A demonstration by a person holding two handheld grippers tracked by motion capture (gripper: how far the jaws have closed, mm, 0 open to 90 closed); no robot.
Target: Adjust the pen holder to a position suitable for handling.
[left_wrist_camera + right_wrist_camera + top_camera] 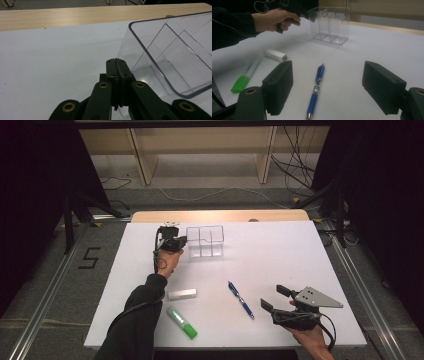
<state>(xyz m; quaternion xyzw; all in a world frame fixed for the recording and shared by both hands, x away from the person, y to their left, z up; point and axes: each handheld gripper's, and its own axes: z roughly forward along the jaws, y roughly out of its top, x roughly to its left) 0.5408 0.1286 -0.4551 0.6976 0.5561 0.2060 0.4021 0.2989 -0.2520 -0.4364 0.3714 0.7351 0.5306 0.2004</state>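
Three cameras, one table

High view looked down and forward over the whole white table (280,255); left gripper view sat close against the clear organizer (172,57), right gripper view hung low over the blue pen (315,90), facing that same organizer farther off.

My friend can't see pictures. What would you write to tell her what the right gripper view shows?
Two open black jaws frame a blue pen lying on the white table. Beyond it, a hand holds the other gripper at a clear plastic organizer; a green highlighter and white eraser lie left.
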